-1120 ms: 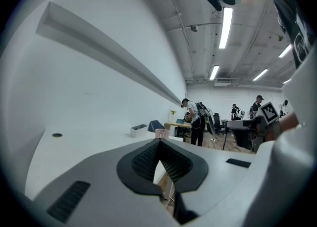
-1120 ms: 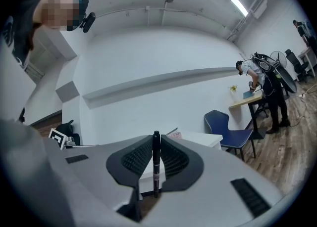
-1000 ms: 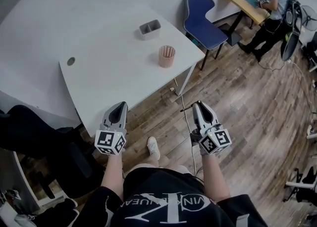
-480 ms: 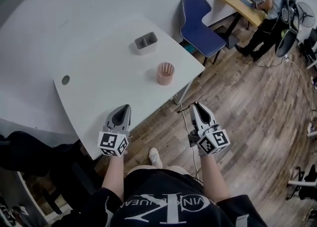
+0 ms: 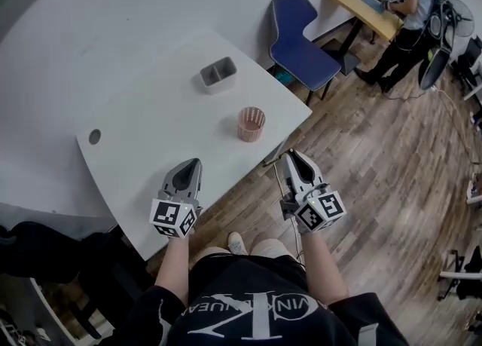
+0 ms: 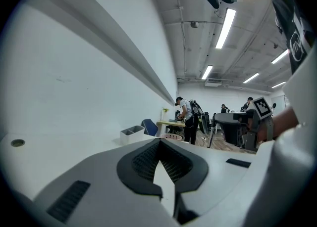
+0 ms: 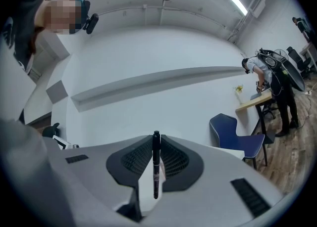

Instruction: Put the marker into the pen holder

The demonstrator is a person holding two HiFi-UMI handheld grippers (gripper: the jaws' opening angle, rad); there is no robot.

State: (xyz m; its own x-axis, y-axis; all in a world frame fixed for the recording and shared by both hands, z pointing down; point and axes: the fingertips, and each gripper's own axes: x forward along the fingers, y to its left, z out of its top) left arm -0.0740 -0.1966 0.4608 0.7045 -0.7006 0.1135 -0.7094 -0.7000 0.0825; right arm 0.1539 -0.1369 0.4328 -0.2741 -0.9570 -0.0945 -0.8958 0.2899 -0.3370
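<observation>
A pink mesh pen holder (image 5: 251, 124) stands near the right front edge of the white table (image 5: 151, 133); in the left gripper view the pen holder (image 6: 172, 136) peeks just over the jaws. My right gripper (image 5: 290, 156) hovers over the wooden floor beside the table's corner, short of the holder. It is shut on a black marker (image 7: 156, 164) that stands crosswise between the pads, its tip poking above them. My left gripper (image 5: 190, 165) is above the table's front edge, its jaws closed together with nothing in them (image 6: 159, 144).
A grey two-compartment box (image 5: 218, 75) sits further back on the table, and a cable hole (image 5: 94, 136) at its left. A blue chair (image 5: 301, 43) stands past the table's right end. A person (image 5: 413, 1) works at a wooden desk far right.
Both grippers have come closer to the table; the right one with the marker has moved forward toward the table's corner and the pen holder. The grip is unchanged.
</observation>
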